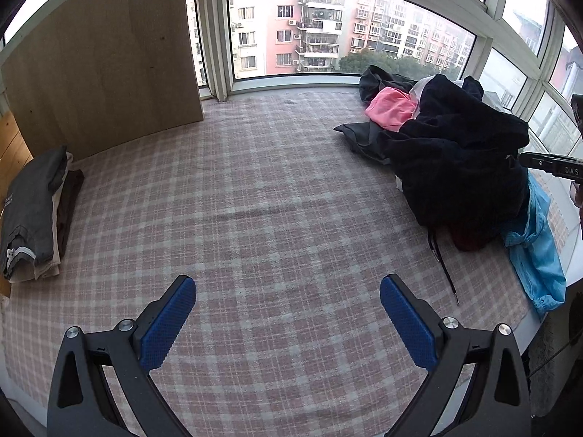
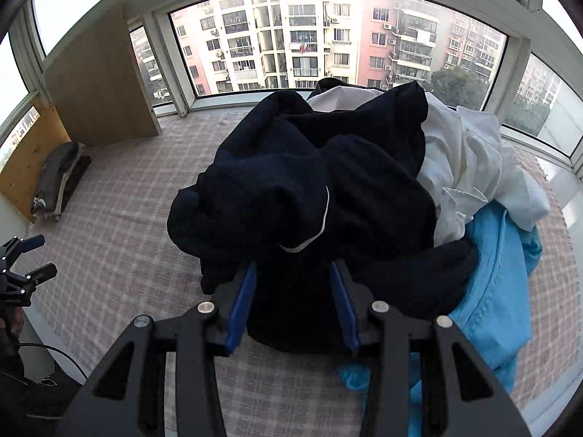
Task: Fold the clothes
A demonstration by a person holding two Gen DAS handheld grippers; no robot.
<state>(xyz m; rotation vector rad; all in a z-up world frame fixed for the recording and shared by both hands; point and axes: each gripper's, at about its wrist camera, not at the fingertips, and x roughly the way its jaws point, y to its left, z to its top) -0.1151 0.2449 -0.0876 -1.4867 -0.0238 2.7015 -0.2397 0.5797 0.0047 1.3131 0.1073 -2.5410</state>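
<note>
A heap of unfolded clothes lies at the right of the checked cover (image 1: 273, 189). On top is a dark navy garment (image 2: 309, 182), with a white shirt (image 2: 473, 160) behind it and a light blue garment (image 2: 499, 273) beneath. A pink piece (image 1: 391, 107) shows at the back. My right gripper (image 2: 293, 266) is pushed into the navy garment's near edge; its fingers stand apart with a fold of cloth between them. My left gripper (image 1: 288, 280) hangs open over bare checked cover, holding nothing.
A stack of folded clothes (image 1: 32, 211) rests at the far left beside a leaning wooden board (image 1: 105, 58). Windows ring the platform on the far and right sides. A black drawstring (image 1: 442, 262) trails from the heap toward the front edge.
</note>
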